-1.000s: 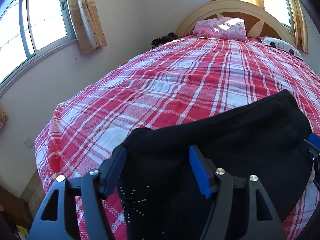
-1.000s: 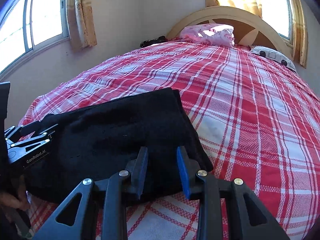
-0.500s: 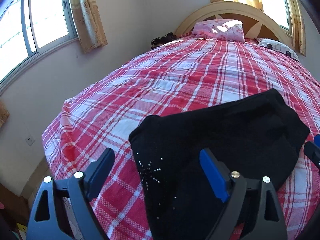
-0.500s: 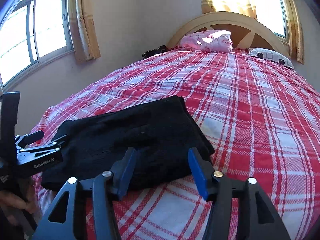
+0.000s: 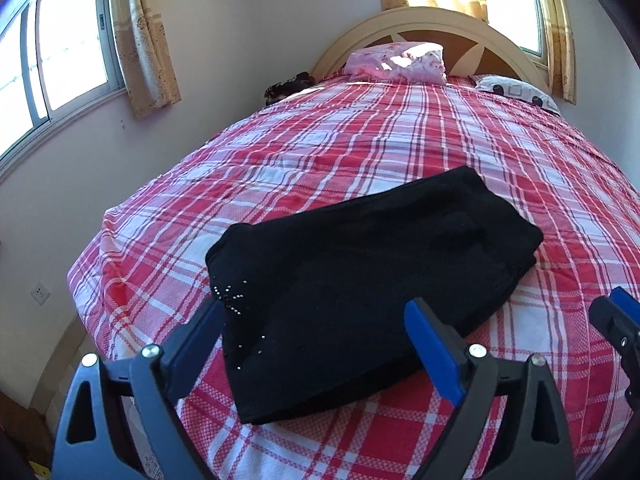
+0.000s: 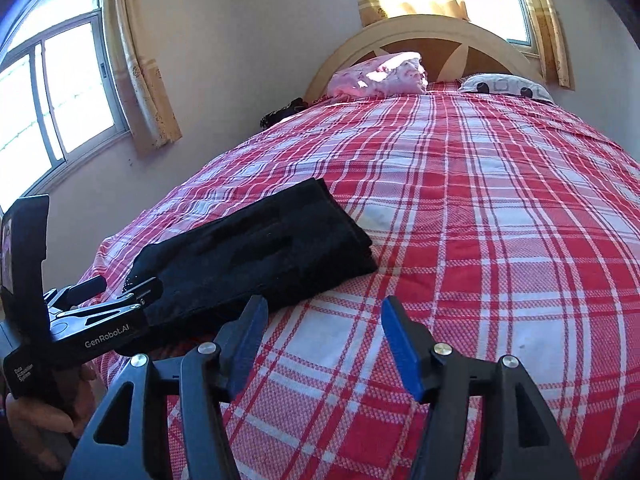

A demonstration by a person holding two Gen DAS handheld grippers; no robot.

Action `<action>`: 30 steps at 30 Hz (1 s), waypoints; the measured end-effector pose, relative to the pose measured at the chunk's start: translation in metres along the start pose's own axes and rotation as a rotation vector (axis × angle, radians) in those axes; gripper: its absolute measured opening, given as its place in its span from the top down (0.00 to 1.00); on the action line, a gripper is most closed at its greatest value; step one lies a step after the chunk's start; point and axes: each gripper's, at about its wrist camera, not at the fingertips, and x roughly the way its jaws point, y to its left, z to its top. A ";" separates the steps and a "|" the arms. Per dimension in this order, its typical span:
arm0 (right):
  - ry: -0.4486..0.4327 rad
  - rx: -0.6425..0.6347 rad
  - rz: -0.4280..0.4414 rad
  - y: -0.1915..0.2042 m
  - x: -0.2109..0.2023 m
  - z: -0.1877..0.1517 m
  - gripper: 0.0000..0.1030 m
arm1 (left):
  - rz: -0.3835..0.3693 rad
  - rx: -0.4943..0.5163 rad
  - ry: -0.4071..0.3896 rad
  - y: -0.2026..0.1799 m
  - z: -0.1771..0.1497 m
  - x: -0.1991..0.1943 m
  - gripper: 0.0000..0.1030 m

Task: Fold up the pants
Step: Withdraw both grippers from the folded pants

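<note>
Both claws hang released over the bed's foot edge: left claw (image 5: 316, 340), right claw (image 6: 324, 340). One pair of black pants (image 5: 360, 264) lies folded near the foot-left corner of the bed (image 6: 500, 200). Two pillows (image 5: 396, 62) sit at the head edge, with bare plaid cover between.

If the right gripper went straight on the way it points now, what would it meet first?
Probably the bare plaid bedspread. The right gripper is open and empty, aimed past the right edge of the folded black pants, which lie to its left. Depth is unclear, but nothing else sits ahead.
</note>
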 end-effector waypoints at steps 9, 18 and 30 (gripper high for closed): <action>-0.067 0.029 -0.019 -0.008 -0.030 0.000 0.40 | -0.010 0.037 -0.006 -0.014 -0.007 -0.020 0.04; -0.172 -0.074 -0.029 0.018 -0.057 0.011 0.40 | 0.015 0.040 -0.027 -0.011 -0.010 -0.037 0.00; -0.193 -0.051 -0.010 0.028 -0.085 0.001 0.40 | -0.002 0.038 -0.044 -0.012 -0.022 -0.057 0.00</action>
